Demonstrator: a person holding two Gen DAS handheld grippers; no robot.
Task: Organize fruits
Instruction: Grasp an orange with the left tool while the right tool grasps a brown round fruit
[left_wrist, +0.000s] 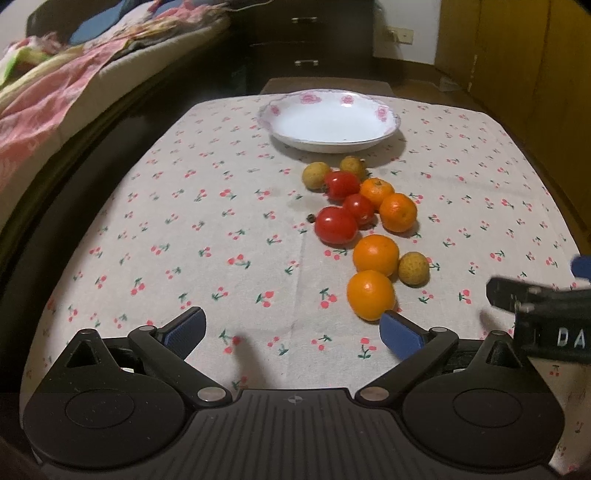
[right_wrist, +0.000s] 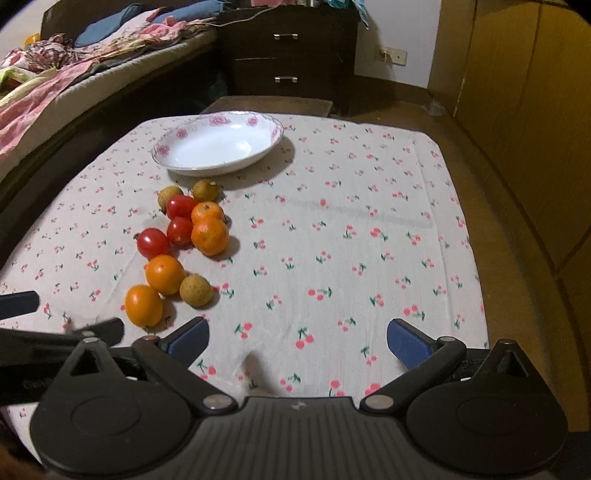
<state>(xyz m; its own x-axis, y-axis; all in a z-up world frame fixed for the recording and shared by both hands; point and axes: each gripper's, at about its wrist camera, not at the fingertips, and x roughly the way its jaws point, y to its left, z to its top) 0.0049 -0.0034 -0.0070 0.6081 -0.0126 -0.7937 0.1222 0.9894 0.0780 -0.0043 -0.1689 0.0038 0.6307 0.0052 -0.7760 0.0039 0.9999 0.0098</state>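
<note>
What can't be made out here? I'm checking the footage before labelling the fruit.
- Right gripper, left wrist view: blurred and cut off by the right edge.
- Small dark speck beside a tomato: too small to identify.
- Left gripper, right wrist view: blurred, cut off at left.

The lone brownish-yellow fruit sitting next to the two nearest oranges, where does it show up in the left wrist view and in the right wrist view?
Left wrist: the brownish-yellow fruit lies right of centre, right of the two nearest oranges.
Right wrist: the same fruit lies left of centre, again right of those oranges.
Shared landmark: the flower-rimmed white plate beyond the fruit cluster, with nothing in it.
</note>
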